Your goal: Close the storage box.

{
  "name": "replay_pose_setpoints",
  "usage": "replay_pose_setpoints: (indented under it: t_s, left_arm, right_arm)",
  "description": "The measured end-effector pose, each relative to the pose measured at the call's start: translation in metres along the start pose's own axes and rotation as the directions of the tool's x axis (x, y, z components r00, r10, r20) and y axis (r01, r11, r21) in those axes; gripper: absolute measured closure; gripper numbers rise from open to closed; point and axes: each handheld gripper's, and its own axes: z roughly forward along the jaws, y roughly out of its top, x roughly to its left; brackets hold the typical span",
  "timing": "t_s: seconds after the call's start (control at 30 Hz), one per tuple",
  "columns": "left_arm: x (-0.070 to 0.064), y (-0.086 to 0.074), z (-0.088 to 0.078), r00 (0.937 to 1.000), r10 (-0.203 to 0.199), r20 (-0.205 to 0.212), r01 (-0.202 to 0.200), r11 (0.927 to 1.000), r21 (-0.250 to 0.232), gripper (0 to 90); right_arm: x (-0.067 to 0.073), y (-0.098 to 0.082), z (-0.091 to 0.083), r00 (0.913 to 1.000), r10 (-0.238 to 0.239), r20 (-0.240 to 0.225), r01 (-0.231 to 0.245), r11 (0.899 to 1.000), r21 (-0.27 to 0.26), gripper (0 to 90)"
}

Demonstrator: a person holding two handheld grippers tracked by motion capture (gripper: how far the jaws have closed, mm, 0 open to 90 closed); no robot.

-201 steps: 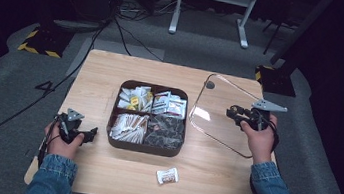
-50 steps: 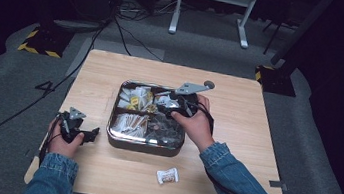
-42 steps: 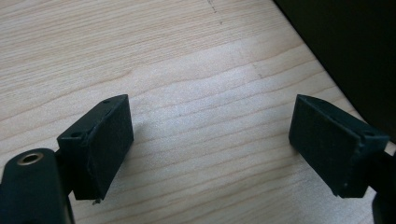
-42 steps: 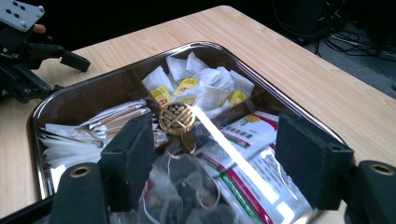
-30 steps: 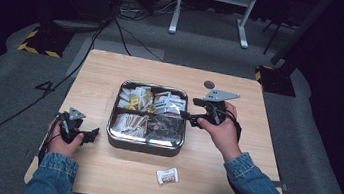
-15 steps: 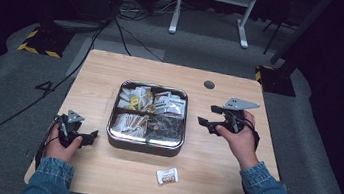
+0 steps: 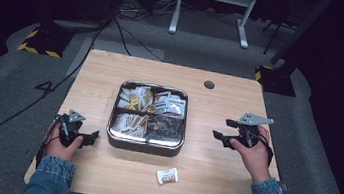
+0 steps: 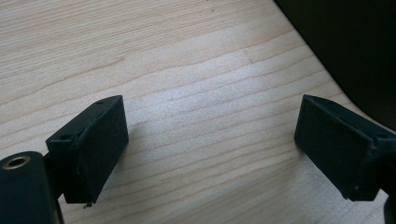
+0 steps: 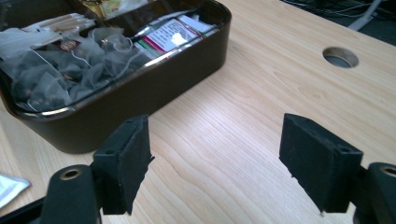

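A dark square box (image 7: 143, 146) with a shiny rim stands mid-table, its compartments full of tea bags and sachets; a clear lid seems to lie over it. My right gripper (image 7: 223, 128) hovers low over the bare wood to the right of the box, open, jaws pointing at it. In the right gripper view my right gripper (image 9: 217, 163) has only table between its jaws, with the box's wall (image 9: 154, 88) just beyond. My left gripper (image 7: 89, 136) rests left of the box, open over bare wood (image 8: 210, 149).
A small wrapped sachet (image 7: 167, 176) lies near the table's front edge, also at the lower left of the right gripper view as a sachet corner (image 9: 9, 186). A round cable hole (image 7: 209, 84) sits at the back right. Dark floor and cables surround the table.
My right gripper has drawn away from the box to the right and sunk toward the table, still open. The left gripper has stayed put.
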Motion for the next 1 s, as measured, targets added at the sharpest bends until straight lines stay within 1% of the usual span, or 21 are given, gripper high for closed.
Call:
replay_pose_setpoints:
  t_s: [0.07,0.13,0.17,0.3,0.33,0.4,0.47,0.5,0.6,0.7,0.9,0.93,1.0]
  left_arm:
    - [0.000,0.000,0.000,1.0000,0.001,0.000,-0.001,1.0000,0.001,9.7]
    - [0.000,0.001,0.000,1.0000,0.003,0.000,-0.003,1.0000,0.002,9.2]
    - [0.000,0.001,0.001,1.0000,0.003,0.000,-0.003,1.0000,0.003,9.1]
    - [0.000,0.001,0.001,1.0000,0.003,0.000,-0.003,1.0000,0.003,9.1]
    - [0.000,0.001,0.001,1.0000,0.003,0.000,-0.003,1.0000,0.003,9.1]
    - [0.000,0.001,0.001,1.0000,0.003,-0.001,-0.003,1.0000,0.003,9.1]
    - [0.000,0.001,0.001,1.0000,0.003,0.000,-0.003,1.0000,0.003,9.1]
    - [0.000,0.001,0.001,1.0000,0.003,0.000,-0.003,1.0000,0.002,9.2]
    - [0.000,0.001,0.001,1.0000,0.003,0.000,-0.003,1.0000,0.002,9.1]
    - [0.000,0.001,0.001,1.0000,0.004,-0.001,-0.004,1.0000,0.003,9.1]
    - [0.000,0.001,0.001,1.0000,0.004,0.000,-0.004,1.0000,0.003,9.1]
    - [0.000,0.001,0.001,1.0000,0.003,-0.001,-0.003,1.0000,0.003,9.1]
    - [0.000,0.001,0.001,1.0000,0.003,0.001,-0.003,1.0000,0.005,8.9]
  right_arm:
    - [-0.003,-0.009,0.000,0.9997,0.024,0.003,-0.024,1.000,-0.007,25.6]
    - [-0.004,-0.012,0.000,0.9996,0.029,0.007,-0.029,1.000,0.003,25.5]
    - [-0.007,-0.019,-0.002,0.9992,0.039,0.013,-0.039,0.999,0.012,25.3]
    - [-0.012,-0.030,-0.004,0.9980,0.061,0.018,-0.062,0.998,0.019,24.4]
    - [-0.012,-0.030,-0.004,0.9980,0.061,0.018,-0.062,0.998,0.019,24.4]
    - [-0.015,-0.040,-0.002,0.9969,0.076,0.019,-0.077,0.996,0.039,23.7]
    - [-0.016,-0.043,-0.001,0.9967,0.078,0.020,-0.079,0.996,0.044,23.4]
    - [-0.018,-0.049,0.001,0.9962,0.084,0.022,-0.085,0.995,0.055,22.8]
    - [-0.020,-0.058,0.005,0.9955,0.089,0.032,-0.091,0.994,0.065,22.3]
    - [-0.022,-0.065,0.009,0.9959,0.082,0.039,-0.085,0.993,0.079,22.0]
    - [-0.022,-0.075,0.013,0.9957,0.082,0.043,-0.086,0.991,0.104,20.7]
    - [-0.020,-0.079,0.015,0.9956,0.085,0.040,-0.089,0.990,0.114,19.9]
    - [-0.020,-0.081,0.017,0.9959,0.082,0.038,-0.086,0.989,0.120,19.3]
